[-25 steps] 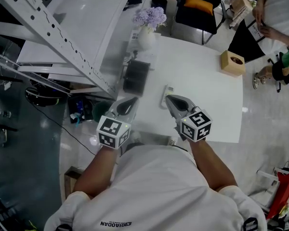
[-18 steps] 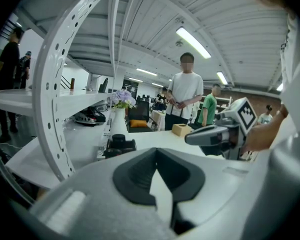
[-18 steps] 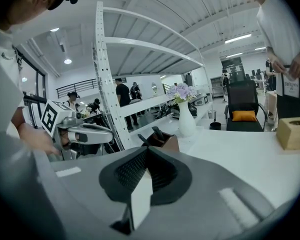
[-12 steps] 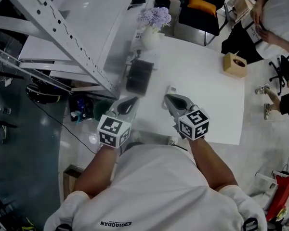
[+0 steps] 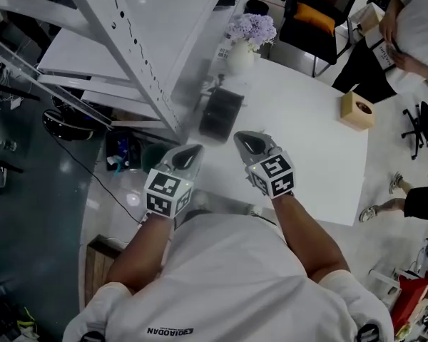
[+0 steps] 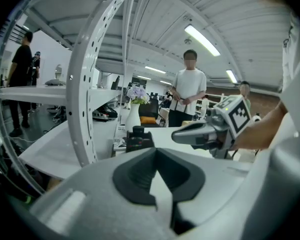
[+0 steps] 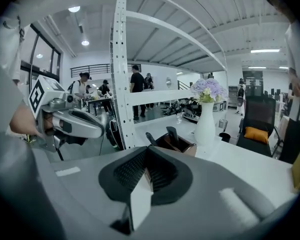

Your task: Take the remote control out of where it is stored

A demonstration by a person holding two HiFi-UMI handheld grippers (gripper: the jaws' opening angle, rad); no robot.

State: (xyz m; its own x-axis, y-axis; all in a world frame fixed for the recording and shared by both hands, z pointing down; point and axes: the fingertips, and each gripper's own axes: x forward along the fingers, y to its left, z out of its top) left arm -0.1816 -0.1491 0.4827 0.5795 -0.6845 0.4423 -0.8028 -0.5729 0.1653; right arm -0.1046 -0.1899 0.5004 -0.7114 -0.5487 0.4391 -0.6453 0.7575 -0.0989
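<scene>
Grippers: two, left [image 5: 189, 152] and right [image 5: 244, 140], jaws together on both, nothing held. One dark holder box [image 5: 220, 114] on white table [image 5: 307, 137], just ahead of them, with two remotes [image 7: 173, 135] standing in it. One flower vase [image 5: 241, 54] behind the box, one wooden box [image 5: 359, 110] well right, rack post [image 5: 121, 48] left.

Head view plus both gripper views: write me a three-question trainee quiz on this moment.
1. True or false: the flower vase stands on the floor.
2. The left gripper and right gripper have jaws: A wide apart; B together; C clamped on the vase.
3. What sticks up out of the dark holder on the table?
Key: 1 false, on the table. 2 B. 3 remote controls.
</scene>
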